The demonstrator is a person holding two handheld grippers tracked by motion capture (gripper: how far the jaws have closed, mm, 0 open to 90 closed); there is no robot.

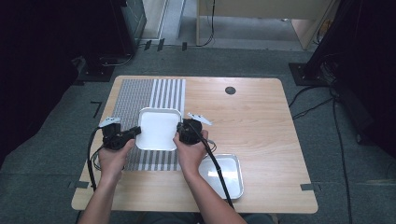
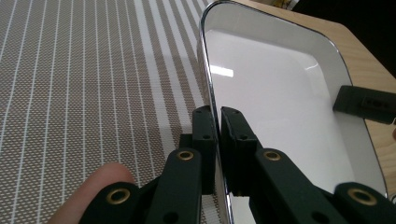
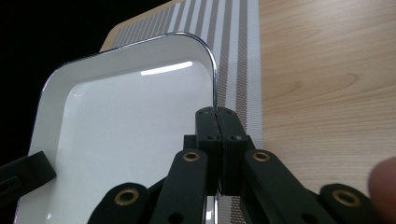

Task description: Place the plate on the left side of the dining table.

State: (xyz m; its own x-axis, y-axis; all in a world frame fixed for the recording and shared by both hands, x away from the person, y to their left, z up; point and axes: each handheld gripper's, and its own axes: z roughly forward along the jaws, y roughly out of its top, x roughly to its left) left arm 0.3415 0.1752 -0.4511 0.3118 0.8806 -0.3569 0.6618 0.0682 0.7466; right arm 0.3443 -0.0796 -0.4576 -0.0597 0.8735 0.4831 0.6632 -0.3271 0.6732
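Your left hand-held gripper (image 1: 133, 132) is clamped on the white tray (image 1: 158, 128) at its 9 o'clock rim, and your right hand-held gripper (image 1: 181, 131) is clamped on the 3 o'clock rim. The tray sits over the striped mat (image 1: 140, 95), left of the tabletop's (image 1: 261, 121) centre. A second tray (image 1: 229, 175) lies at 4 o'clock from it, near your right forearm.

No legible text or labels.

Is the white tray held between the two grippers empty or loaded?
Empty: the white tray shows only a bare glossy floor with light reflections in both gripper views.
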